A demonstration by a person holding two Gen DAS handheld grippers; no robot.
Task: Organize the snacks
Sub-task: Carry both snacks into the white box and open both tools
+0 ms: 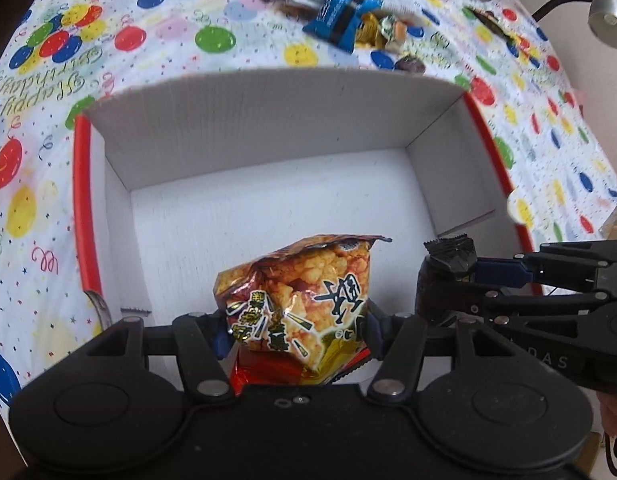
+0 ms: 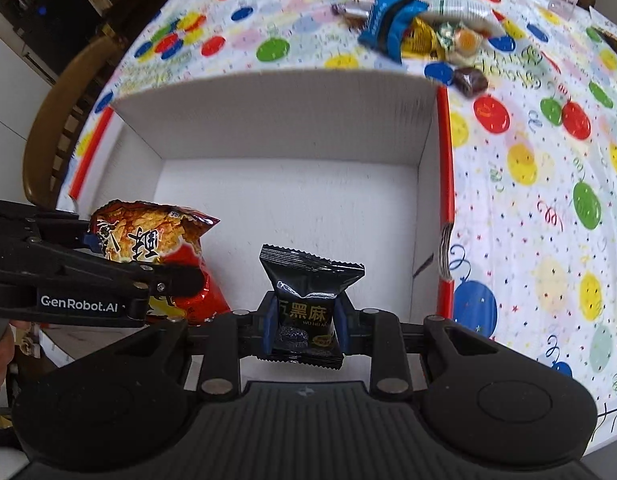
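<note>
My left gripper is shut on a red and gold snack bag, held over the near part of a white cardboard box with red outer edges. The right wrist view shows that same snack bag in the left gripper at the left. My right gripper is shut on a small black sesame snack packet, also over the box floor. In the left wrist view the right gripper reaches in from the right with the black packet in it.
A pile of loose snacks lies beyond the box: a blue packet, gold and white wrapped sweets, a dark candy. The balloon tablecloth covers the table. A wooden chair stands left; a lamp far right.
</note>
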